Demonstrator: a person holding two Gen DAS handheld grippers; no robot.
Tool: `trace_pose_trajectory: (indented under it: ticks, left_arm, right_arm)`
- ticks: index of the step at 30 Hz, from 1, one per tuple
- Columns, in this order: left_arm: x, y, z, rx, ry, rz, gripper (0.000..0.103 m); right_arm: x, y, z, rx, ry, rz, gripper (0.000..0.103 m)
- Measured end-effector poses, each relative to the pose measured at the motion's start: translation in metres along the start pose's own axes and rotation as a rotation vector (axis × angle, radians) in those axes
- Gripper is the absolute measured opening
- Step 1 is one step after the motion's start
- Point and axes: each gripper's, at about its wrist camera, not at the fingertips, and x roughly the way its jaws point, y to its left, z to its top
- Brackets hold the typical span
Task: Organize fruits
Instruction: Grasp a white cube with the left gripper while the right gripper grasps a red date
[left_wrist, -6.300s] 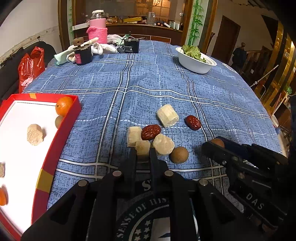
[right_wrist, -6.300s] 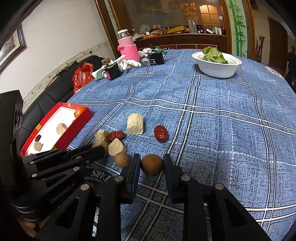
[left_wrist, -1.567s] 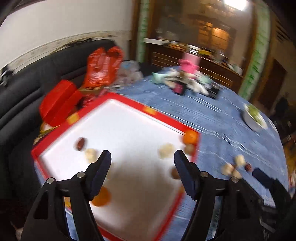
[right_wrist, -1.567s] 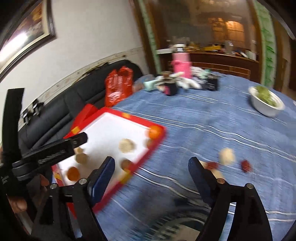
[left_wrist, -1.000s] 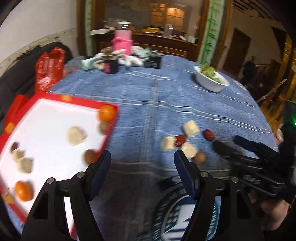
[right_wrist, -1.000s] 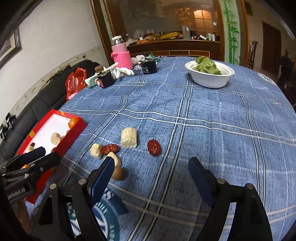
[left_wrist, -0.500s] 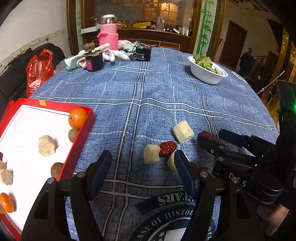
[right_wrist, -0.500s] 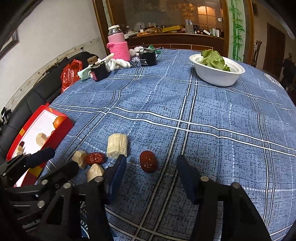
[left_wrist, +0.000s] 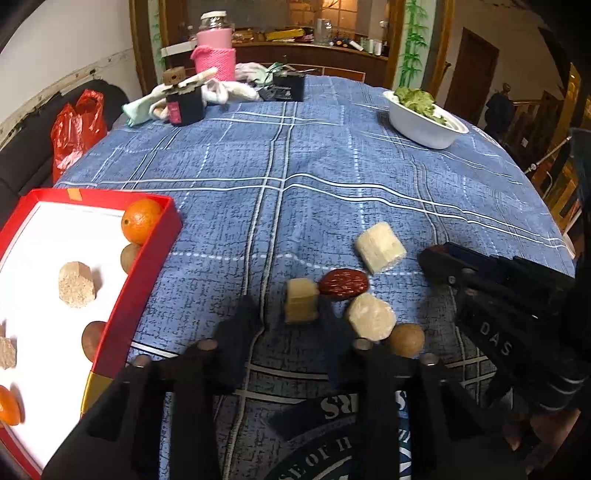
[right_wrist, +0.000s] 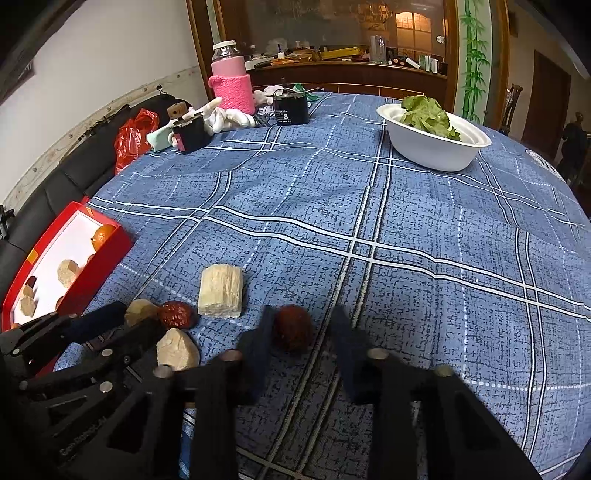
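Observation:
On the blue checked cloth lie a pale cube (left_wrist: 301, 304), a red date (left_wrist: 343, 283), a pale chunk (left_wrist: 371, 320), a brown round fruit (left_wrist: 406, 339) and a bigger pale block (left_wrist: 380, 247). My left gripper (left_wrist: 288, 310) is closing around the pale cube. Its right pad is at the cube and its left pad still stands apart. My right gripper (right_wrist: 303, 321) holds a second red date (right_wrist: 293, 328) between its blurred fingers, shut on it. A red tray (left_wrist: 155, 251) at the left holds an orange (left_wrist: 141, 220) and several other pieces.
A white bowl of greens (right_wrist: 432, 147) stands at the far right. A pink-sleeved jar (right_wrist: 231, 85), a black box (right_wrist: 190, 134) and white cloths crowd the far edge. A red bag (left_wrist: 74, 129) lies on the dark sofa beyond the table's left edge.
Both grippers have come down closer to the loose pieces and their jaws have narrowed. The left now frames the pale cube and the right the lone red date.

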Motion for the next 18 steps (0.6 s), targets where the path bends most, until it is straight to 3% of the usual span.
trace_pose_trajectory:
  ticks: [5, 13, 18]
  left_arm:
    - [-0.005, 0.002, -0.002, -0.001, -0.019, -0.006, 0.018]
    - [-0.019, 0.009, -0.004, -0.013, -0.040, -0.030, 0.016]
    - [-0.035, 0.019, -0.012, -0.034, -0.087, -0.102, 0.015]
  right_arm:
    - [-0.001, -0.001, 0.000, -0.005, 0.000, -0.009, 0.020]
    - [-0.018, 0.002, -0.009, 0.010, -0.015, -0.009, 0.020]
    - [-0.037, 0.003, -0.018, 0.037, -0.047, 0.001, 0.020]
